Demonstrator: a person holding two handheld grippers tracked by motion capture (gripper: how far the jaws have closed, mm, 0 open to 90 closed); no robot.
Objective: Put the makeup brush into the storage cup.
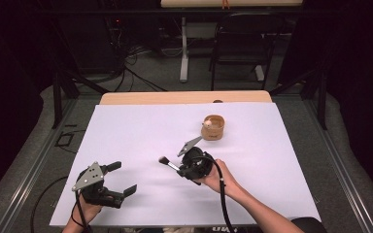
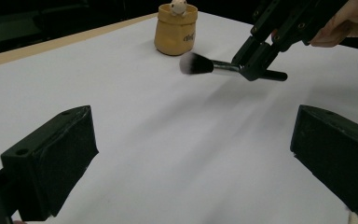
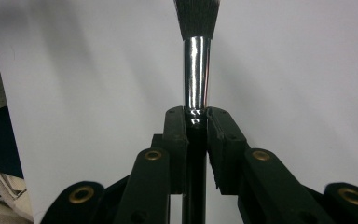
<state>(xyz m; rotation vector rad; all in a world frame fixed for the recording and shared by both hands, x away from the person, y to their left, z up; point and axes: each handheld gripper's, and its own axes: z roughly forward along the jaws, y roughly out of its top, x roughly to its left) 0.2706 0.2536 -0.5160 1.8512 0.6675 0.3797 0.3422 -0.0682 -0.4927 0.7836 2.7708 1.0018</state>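
Brush [image 1: 167, 162] sits clamped in the right gripper [image 1: 180, 169], centre of the high view, just below and left of the small tan pot [image 1: 213, 127]. Jaws are pinched hard on the black handle right behind the chrome ferrule [image 3: 196, 72], as the right gripper view shows. Likely reason: gripping near the ferrule keeps the bristle end from wagging, and leaves the handle tail sticking out behind the jaws (visible in the left gripper view, right of the jaws).

Brush is held roughly level, bristles [image 2: 193, 63] pointing toward the left of the high view, clear of the white sheet [image 1: 141, 131] that covers the desk [image 1: 126, 98]. No contact with the sheet that I can see. My read: it's carried, not sweeping.

Pot stands upright in the upper centre-right of the sheet, mouth up, with a small pale figure [image 2: 178, 6] on the far rim. Open top plus upright stance makes it the obvious holder for the brush, so I'd guess the brush goes in handle-first or bristles-up. To do that the right gripper would need to tip the brush toward vertical; level as it is now, it won't drop in.

Left gripper [image 1: 121, 182] is parked at lower left of the high view, jaws spread wide, nothing between them. It looks across the sheet toward brush and pot, well apart from both. Probably just kept out of the way, or ready to steady the pot (light, could tip).
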